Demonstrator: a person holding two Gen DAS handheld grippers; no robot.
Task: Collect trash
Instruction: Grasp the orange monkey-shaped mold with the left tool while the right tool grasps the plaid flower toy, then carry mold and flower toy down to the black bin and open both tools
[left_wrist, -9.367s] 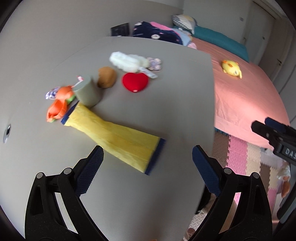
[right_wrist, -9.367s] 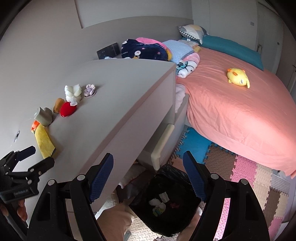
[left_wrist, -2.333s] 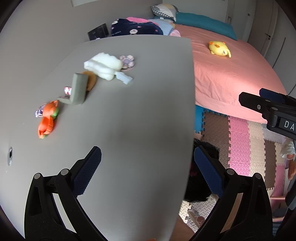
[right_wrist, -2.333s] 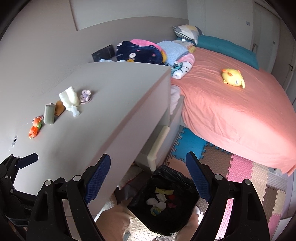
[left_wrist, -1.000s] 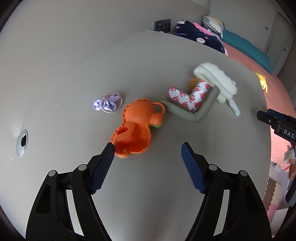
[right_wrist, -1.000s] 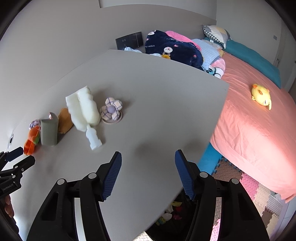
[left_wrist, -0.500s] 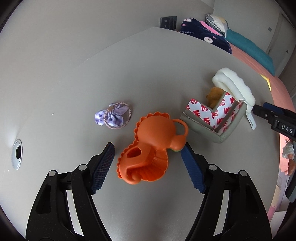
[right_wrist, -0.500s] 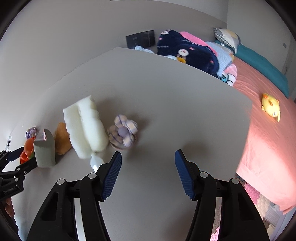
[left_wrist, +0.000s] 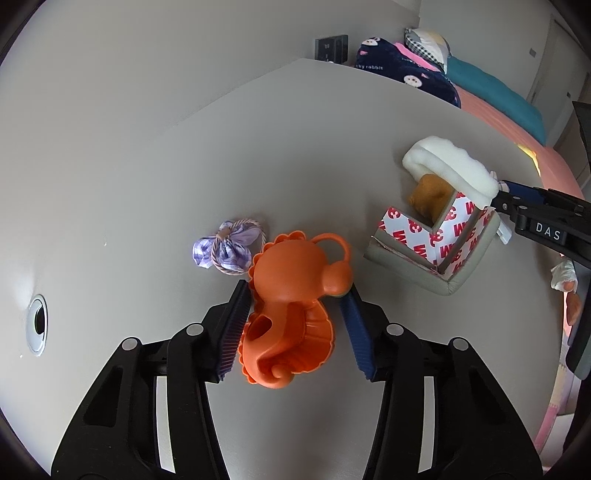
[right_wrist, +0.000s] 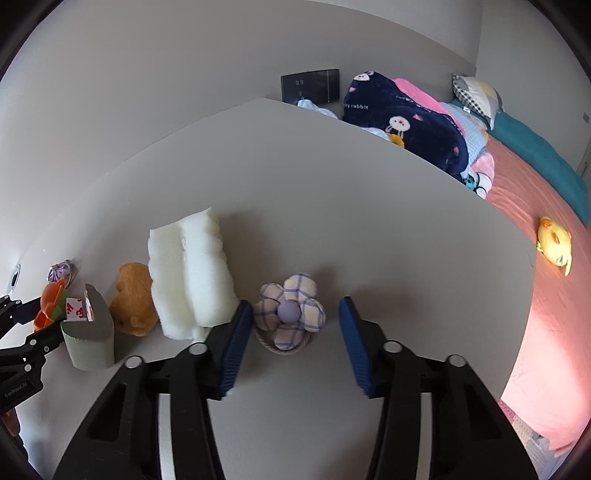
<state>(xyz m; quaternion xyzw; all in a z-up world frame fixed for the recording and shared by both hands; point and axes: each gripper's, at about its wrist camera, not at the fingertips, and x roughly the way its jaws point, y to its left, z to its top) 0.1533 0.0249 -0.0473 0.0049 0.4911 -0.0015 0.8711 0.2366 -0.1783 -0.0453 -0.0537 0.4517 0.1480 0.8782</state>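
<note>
Left gripper: jaws have just been closing. The orange plastic seahorse-shaped toy lies between them on the grey tabletop. The left pad touches the toy's flank; the right pad meets its snout near the tip, with a gap lower down. Read as pinching the toy, which still rests on the table.

Around the orange toy, left wrist view:
- 10 o'clock, just beside and touching its frilled edge: small lilac checked fabric bow with cord loop.
- 2 o'clock, apart: grey L-shaped foam corner guard lined with red-printed white tape.
- Behind the guard: tan plush animal and white folded foam block, the block overlapping the guard's far arm.
- 9 o'clock, well apart: round cable hole in the tabletop.

Right gripper: jaws have just been closing. The checked fabric flower on a woven ring sits between the pads. The left pad is at its petal; the right pad stands clear, so it is not yet pinched. At its 9 o'clock the white foam block lies just beside the left finger, crowding that side.

Beyond the table's edge, at 3 o'clock: pink bedspread with a yellow plush chick.
</note>
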